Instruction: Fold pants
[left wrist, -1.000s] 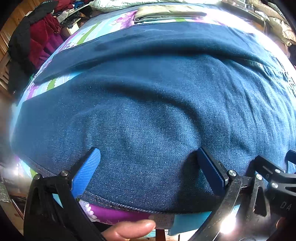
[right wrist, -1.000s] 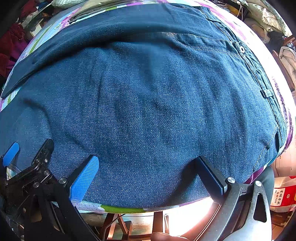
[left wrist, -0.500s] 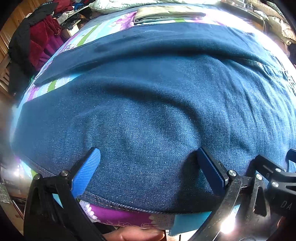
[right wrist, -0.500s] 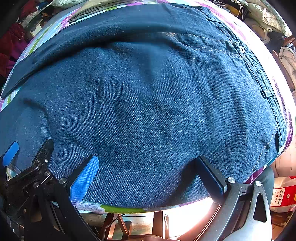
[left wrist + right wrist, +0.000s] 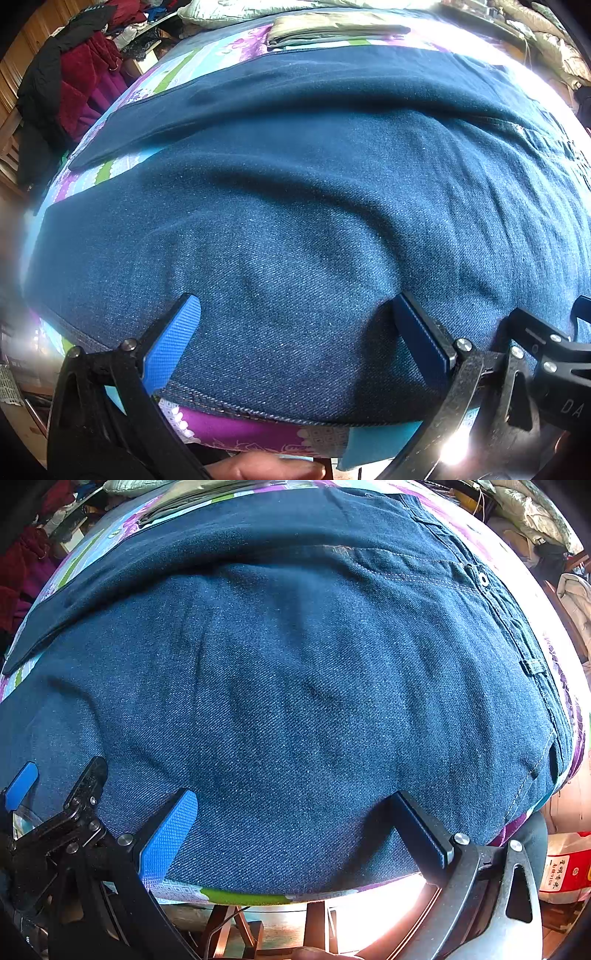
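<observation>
Nearest the left wrist camera, a fingertip (image 5: pixel 266 469) of the person shows at the bottom edge, below the left hand-held gripper (image 5: pixel 299 325). Its two blue-padded fingers (image 5: pixel 170 350) stand wide apart, released, hovering over the near hem edge of the dark blue denim pants (image 5: pixel 314 229) and gripping nothing. The right hand-held gripper (image 5: pixel 295 823) is likewise spread open just above the near edge of the denim, and its black frame shows at the right edge of the left view.

The pants lie spread flat across a table covered with a purple, green and light blue patterned cloth (image 5: pixel 243 432), whose border peeks out under the near edge of the denim. In the right view, the waistband with a metal rivet button (image 5: pixel 483 578) and a belt loop (image 5: pixel 532 666) runs along the right side. The farther leg lies beside the nearer one, its cuff end reaching left, with a strip of the cloth showing between them.

Beyond the pants, a folded beige garment (image 5: pixel 332 27) rests on the far part of the table. Farther left, dark red and black clothes (image 5: pixel 74 85) are piled against wooden furniture.
</observation>
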`<state>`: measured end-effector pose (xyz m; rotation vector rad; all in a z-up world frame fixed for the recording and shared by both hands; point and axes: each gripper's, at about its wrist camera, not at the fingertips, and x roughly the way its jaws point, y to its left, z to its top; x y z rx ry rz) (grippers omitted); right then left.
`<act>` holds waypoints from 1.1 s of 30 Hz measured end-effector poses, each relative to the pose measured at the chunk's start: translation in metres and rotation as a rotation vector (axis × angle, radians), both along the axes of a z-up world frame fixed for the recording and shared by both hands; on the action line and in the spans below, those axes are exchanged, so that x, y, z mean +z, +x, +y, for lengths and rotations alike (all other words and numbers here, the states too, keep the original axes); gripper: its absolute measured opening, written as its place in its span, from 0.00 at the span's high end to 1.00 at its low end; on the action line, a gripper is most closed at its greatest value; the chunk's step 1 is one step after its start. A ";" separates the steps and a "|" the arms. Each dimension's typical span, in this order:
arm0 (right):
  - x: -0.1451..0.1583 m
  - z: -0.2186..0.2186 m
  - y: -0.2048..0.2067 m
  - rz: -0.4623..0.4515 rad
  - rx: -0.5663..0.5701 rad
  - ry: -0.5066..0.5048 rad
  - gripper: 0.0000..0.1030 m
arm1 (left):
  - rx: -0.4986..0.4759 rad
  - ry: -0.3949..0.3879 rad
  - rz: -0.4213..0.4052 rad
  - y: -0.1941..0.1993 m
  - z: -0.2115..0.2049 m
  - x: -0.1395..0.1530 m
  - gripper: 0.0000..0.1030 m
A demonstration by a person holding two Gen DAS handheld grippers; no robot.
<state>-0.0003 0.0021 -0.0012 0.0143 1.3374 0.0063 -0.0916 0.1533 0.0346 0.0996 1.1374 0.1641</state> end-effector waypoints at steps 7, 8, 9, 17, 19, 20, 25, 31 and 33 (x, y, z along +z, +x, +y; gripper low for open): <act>0.001 0.001 -0.004 -0.034 0.015 -0.001 0.00 | 0.001 0.005 0.000 0.000 0.000 0.000 0.00; 0.001 0.001 -0.005 -0.035 0.016 0.000 0.00 | 0.002 0.007 0.000 0.000 0.000 0.000 0.00; 0.002 0.000 -0.007 -0.036 0.016 0.000 0.00 | 0.003 0.009 0.001 0.000 -0.001 0.001 0.00; 0.003 0.000 -0.010 -0.041 0.017 0.002 0.00 | 0.006 0.013 0.003 0.000 -0.003 0.000 0.00; 0.003 0.000 -0.011 -0.041 0.017 0.002 0.00 | 0.007 0.013 0.002 0.001 -0.003 0.001 0.00; 0.003 0.000 -0.010 -0.041 0.017 0.002 0.00 | 0.007 0.013 0.002 0.001 -0.003 0.001 0.00; 0.003 0.000 -0.011 -0.041 0.017 0.002 0.00 | 0.006 0.013 0.002 0.001 -0.003 0.001 0.00; 0.003 0.000 -0.011 -0.041 0.017 0.002 0.00 | 0.006 0.013 0.002 0.000 -0.003 0.001 0.00; 0.003 0.000 -0.011 -0.041 0.018 0.001 0.00 | 0.008 0.012 0.002 0.000 -0.003 0.001 0.00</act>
